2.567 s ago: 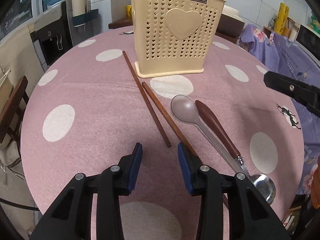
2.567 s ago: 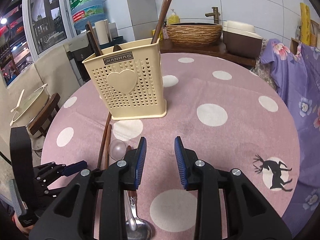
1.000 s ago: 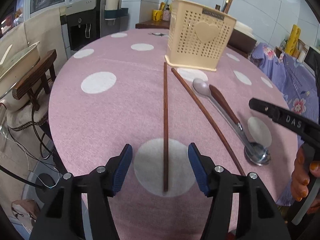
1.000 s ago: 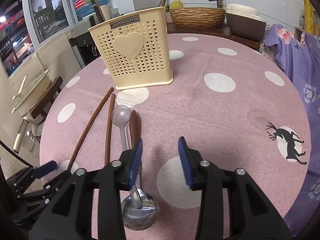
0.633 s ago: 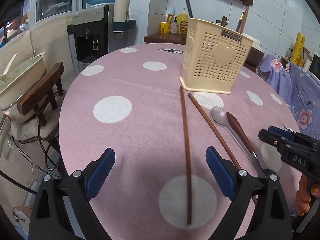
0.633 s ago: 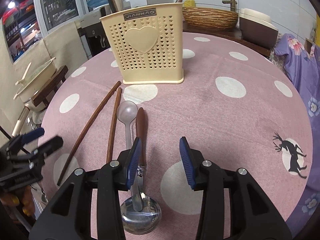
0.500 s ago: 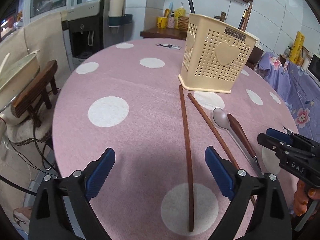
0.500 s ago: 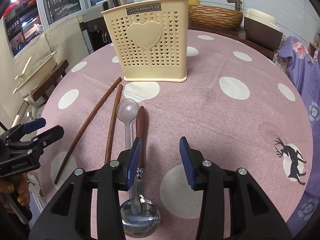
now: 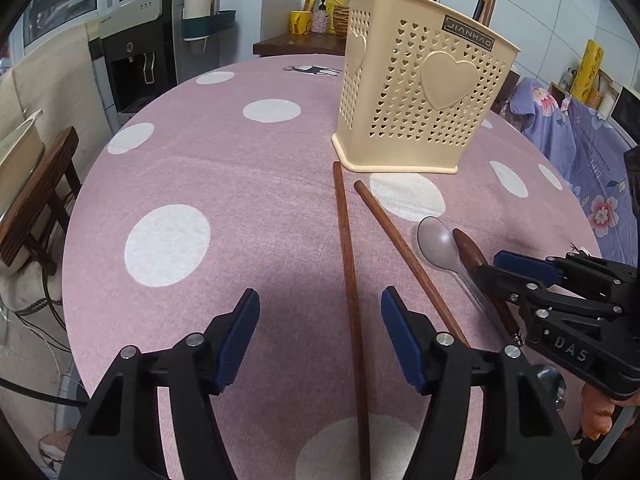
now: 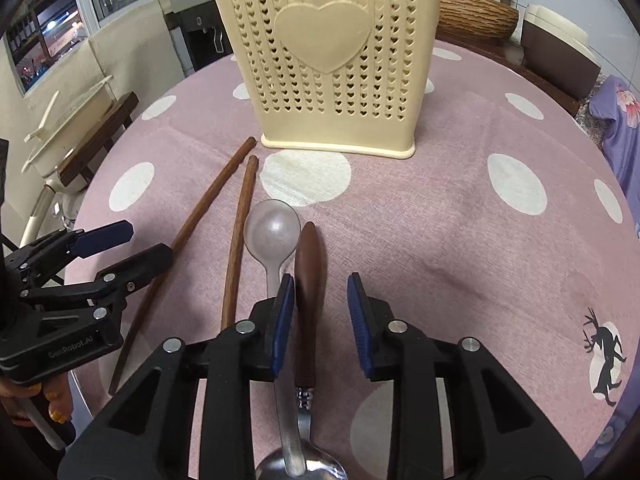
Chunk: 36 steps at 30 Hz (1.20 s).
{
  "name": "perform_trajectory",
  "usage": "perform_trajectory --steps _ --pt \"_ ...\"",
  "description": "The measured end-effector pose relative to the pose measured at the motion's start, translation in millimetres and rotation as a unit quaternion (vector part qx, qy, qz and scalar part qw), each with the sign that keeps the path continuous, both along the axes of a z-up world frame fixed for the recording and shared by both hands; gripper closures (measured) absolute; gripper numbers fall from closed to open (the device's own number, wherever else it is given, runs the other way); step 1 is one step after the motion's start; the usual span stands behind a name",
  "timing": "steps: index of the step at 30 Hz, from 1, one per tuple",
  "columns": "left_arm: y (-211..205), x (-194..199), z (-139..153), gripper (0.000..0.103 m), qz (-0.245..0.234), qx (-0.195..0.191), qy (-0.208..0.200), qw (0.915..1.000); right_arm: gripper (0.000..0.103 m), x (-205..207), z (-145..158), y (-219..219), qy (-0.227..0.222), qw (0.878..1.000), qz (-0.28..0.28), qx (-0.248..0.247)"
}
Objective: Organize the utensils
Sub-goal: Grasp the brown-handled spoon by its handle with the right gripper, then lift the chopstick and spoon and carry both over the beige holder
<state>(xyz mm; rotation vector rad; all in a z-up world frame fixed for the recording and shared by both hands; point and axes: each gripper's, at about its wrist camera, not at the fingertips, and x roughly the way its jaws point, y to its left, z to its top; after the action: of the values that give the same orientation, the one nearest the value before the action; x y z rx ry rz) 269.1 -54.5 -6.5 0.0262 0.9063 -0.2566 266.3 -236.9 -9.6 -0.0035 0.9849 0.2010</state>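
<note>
A cream heart-pierced utensil holder (image 9: 420, 100) (image 10: 332, 68) stands on the pink dotted table (image 9: 224, 184), with a few utensils upright inside. Two brown chopsticks (image 9: 347, 256) (image 10: 236, 248), a clear plastic spoon (image 10: 272, 232) and a metal spoon with a brown handle (image 10: 310, 280) lie in front of it. My left gripper (image 9: 320, 336) straddles the left chopstick, its jaws closing, pads clear of it. My right gripper (image 10: 322, 316) straddles the brown handle, jaws closing, with a gap still on the right side.
A water dispenser (image 9: 148, 52) and a wooden stool (image 9: 36, 200) with a pot stand off the table's left edge. Purple flowered cloth (image 9: 592, 148) lies to the right. A wicker basket (image 10: 476, 16) sits behind the holder.
Both grippers moved closer to the holder. The left jaws spread wide, then narrowed around the left chopstick. The right jaws came over the brown spoon handle and narrowed.
</note>
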Motion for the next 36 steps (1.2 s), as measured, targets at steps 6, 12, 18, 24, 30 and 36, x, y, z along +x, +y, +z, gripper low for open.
perform_trajectory --steps 6,12,18,24,30,36 --pt "-5.5 8.6 -3.8 0.048 -0.007 0.013 0.003 0.9999 0.081 4.1 -1.5 4.9 -0.001 1.000 0.003 -0.024" --pt "-12.5 23.7 -3.3 0.055 -0.011 0.027 0.006 0.9996 0.086 6.6 -0.9 -4.8 0.004 1.000 -0.003 -0.021" --pt "-27.7 48.4 -2.4 0.058 -0.018 0.045 0.010 0.9988 0.086 8.3 -0.9 -8.2 0.006 1.000 -0.006 -0.025" --pt "-37.7 70.1 -1.6 0.066 -0.017 0.062 0.011 0.9978 0.086 12.3 -0.8 -3.1 0.004 0.999 -0.006 -0.038" --pt "-39.9 80.3 -0.7 0.082 -0.010 0.067 0.011 0.9976 0.086 11.6 -1.2 -0.9 -0.001 0.999 -0.004 -0.046" --pt "-36.1 82.5 -0.3 0.094 0.001 0.061 0.010 0.9981 0.086 4.1 0.5 -4.5 -0.017 0.998 -0.013 -0.057"
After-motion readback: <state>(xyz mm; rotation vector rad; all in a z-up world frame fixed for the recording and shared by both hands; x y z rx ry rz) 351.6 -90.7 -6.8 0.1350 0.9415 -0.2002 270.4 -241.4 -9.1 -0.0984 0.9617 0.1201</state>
